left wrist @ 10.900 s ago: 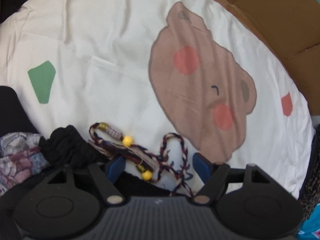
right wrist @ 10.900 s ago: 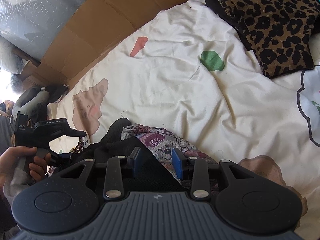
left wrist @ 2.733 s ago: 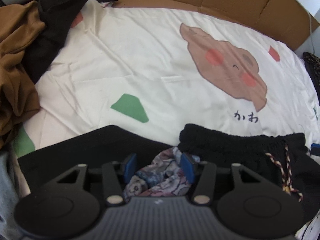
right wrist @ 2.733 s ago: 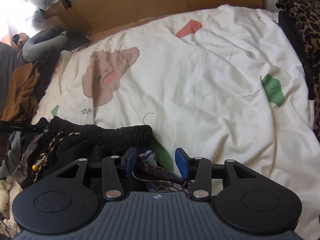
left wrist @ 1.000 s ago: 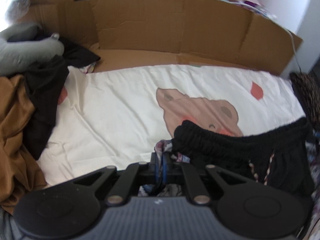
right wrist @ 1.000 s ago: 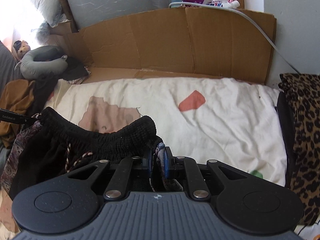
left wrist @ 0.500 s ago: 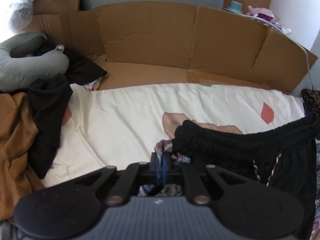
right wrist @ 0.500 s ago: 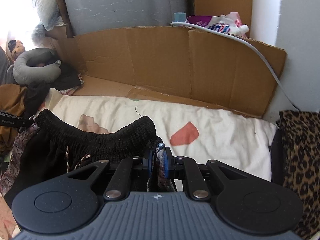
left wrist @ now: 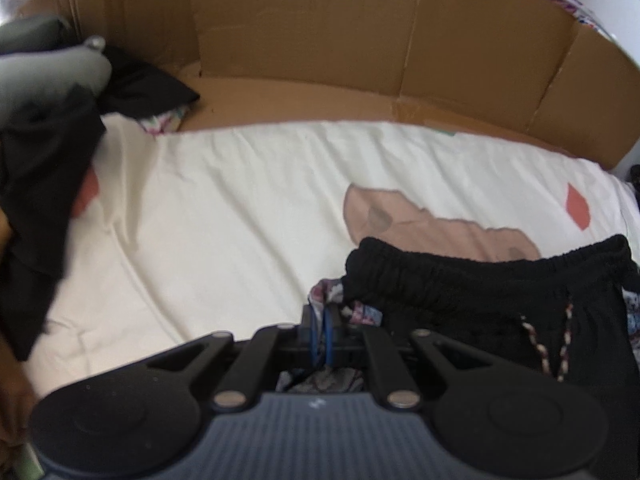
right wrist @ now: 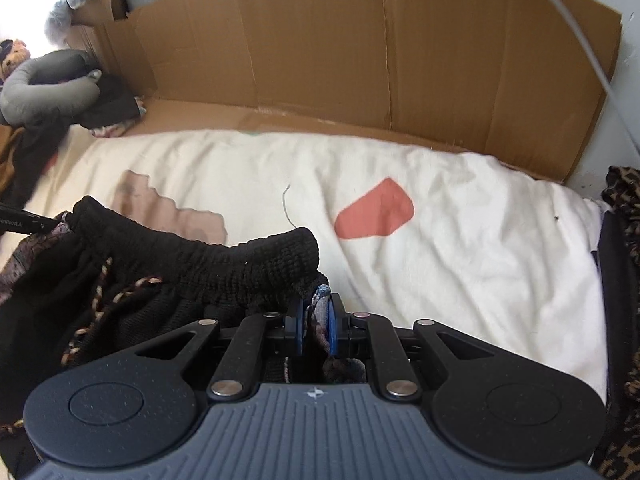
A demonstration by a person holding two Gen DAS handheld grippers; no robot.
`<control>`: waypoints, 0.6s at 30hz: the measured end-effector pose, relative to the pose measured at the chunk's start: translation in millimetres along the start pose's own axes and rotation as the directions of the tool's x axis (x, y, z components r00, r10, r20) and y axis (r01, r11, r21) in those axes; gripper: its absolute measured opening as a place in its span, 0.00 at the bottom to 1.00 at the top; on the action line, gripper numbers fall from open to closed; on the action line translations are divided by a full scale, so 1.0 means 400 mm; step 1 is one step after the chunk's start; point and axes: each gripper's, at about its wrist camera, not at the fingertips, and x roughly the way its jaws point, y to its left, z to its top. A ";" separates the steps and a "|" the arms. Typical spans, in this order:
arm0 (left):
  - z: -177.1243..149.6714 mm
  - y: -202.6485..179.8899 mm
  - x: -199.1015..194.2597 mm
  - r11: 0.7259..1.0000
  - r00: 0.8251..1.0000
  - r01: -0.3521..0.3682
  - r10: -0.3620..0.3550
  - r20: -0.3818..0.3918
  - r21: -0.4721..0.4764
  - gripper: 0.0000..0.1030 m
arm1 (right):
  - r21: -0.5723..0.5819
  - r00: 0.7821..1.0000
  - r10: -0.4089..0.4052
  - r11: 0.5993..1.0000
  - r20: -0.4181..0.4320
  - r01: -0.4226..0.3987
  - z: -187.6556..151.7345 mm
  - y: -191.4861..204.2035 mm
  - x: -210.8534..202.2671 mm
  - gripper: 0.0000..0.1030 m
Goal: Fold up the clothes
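Observation:
Black shorts with an elastic waistband [left wrist: 460, 280] and a braided drawstring [left wrist: 536, 344] hang stretched between my two grippers above the cream bed sheet [left wrist: 224, 216]. A floral patterned lining shows at both pinched corners. My left gripper [left wrist: 324, 330] is shut on the left waistband corner. My right gripper [right wrist: 314, 320] is shut on the right waistband corner, with the waistband [right wrist: 224, 260] running off to the left. The lower part of the shorts is hidden below both views.
A cardboard wall [right wrist: 360, 52] runs along the far side of the bed. A pile of black and brown clothes [left wrist: 36, 184] and a grey neck pillow [right wrist: 48, 88] lie at the left. A leopard-print pillow [right wrist: 624, 216] lies at the right edge.
Both grippers, still shut on the waistband corners, have tilted down and the sheet fills more of both views than half a second ago. The waistband stays stretched between them.

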 end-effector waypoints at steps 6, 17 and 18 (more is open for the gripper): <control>-0.007 0.012 0.045 1.000 1.000 0.014 -0.014 -0.003 0.010 0.15 | 0.019 0.999 0.042 0.999 -0.032 -0.041 0.006 -0.038 0.009 0.26; -0.003 0.056 0.064 0.996 0.996 0.087 -0.087 -0.012 -0.020 0.42 | 0.043 0.990 0.114 0.993 -0.078 -0.111 0.008 -0.072 0.022 0.40; -0.005 0.058 0.067 0.995 0.996 0.092 -0.092 -0.011 -0.031 0.42 | 0.035 0.990 0.115 0.993 -0.087 -0.112 0.009 -0.067 0.030 0.42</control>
